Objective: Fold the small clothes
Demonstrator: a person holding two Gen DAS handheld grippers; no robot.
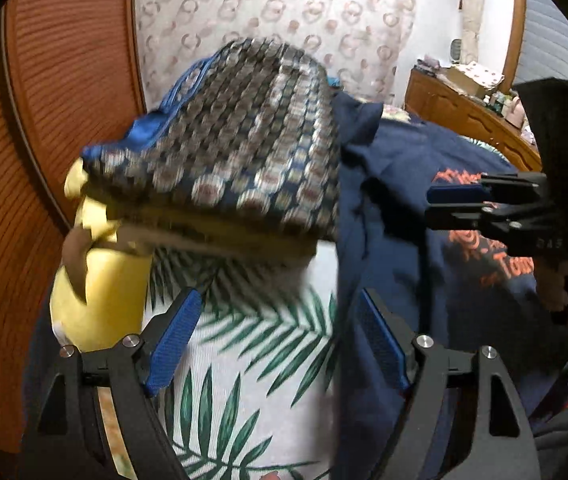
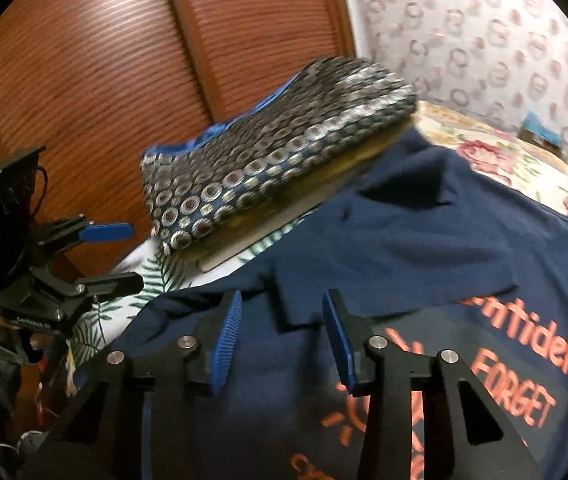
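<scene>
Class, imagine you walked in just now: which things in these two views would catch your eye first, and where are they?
First, the folded circle-patterned garment topping a small stack on the bed, in front of the slatted wooden doors. Beside it lies a navy T-shirt with orange lettering, spread out under the open right tongs.

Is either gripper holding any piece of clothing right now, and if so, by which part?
Nothing is held. The left gripper is open above the palm-leaf print fabric; the right gripper is open over the navy blue T-shirt with orange lettering.
</scene>
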